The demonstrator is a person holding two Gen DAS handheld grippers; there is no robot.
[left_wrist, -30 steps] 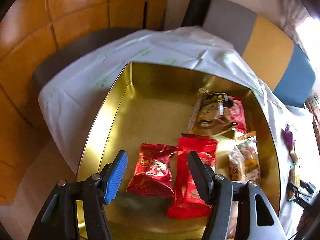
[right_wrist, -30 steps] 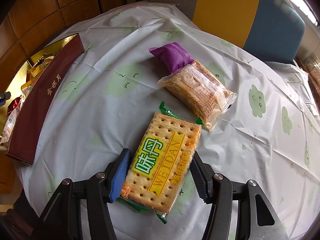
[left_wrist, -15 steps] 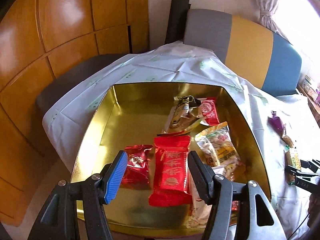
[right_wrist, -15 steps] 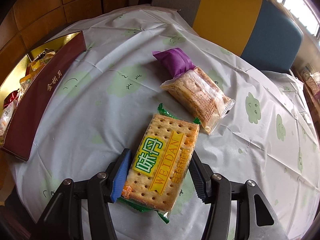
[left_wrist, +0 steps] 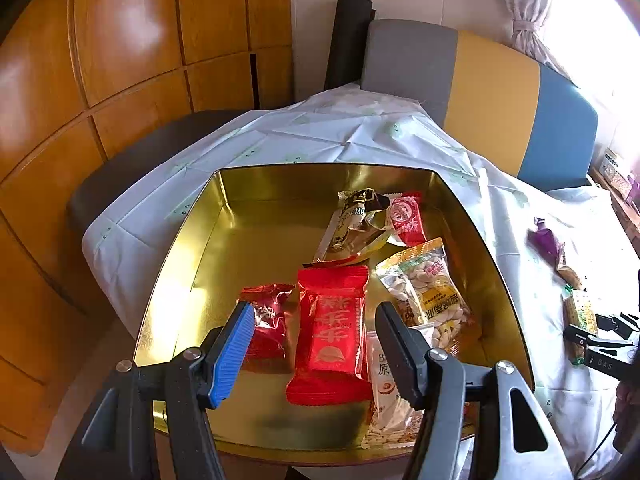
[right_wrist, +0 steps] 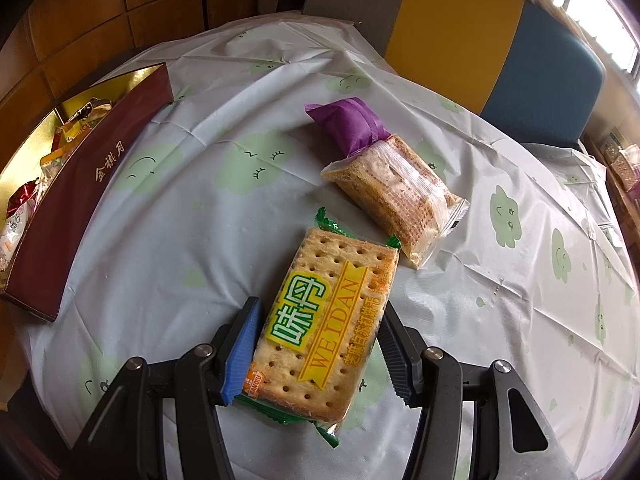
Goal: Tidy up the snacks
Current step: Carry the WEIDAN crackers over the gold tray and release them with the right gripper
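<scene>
While the right claw [right_wrist: 318,354] grips it by both long edges on the surface [right_wrist: 192,216], the flat rectangular cracker pack [right_wrist: 326,328] reads "WEIDAN"; left claw [left_wrist: 314,350] wide, empty, above the gold tin [left_wrist: 188,240].

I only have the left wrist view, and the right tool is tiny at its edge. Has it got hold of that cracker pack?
Observer: The right tool straddles the green-edged rectangular cracker pack, and both pads look to be against its long sides. The pack lies flat on the pale tablecloth.
Operator: Anything else loose near it?
Observer: One clear-wrapped wafer pack with a purple end, just beyond the crackers.
Operator: How does the gold tin box look from outside?
Observer: Its outer wall is maroon with gold characters.
</scene>
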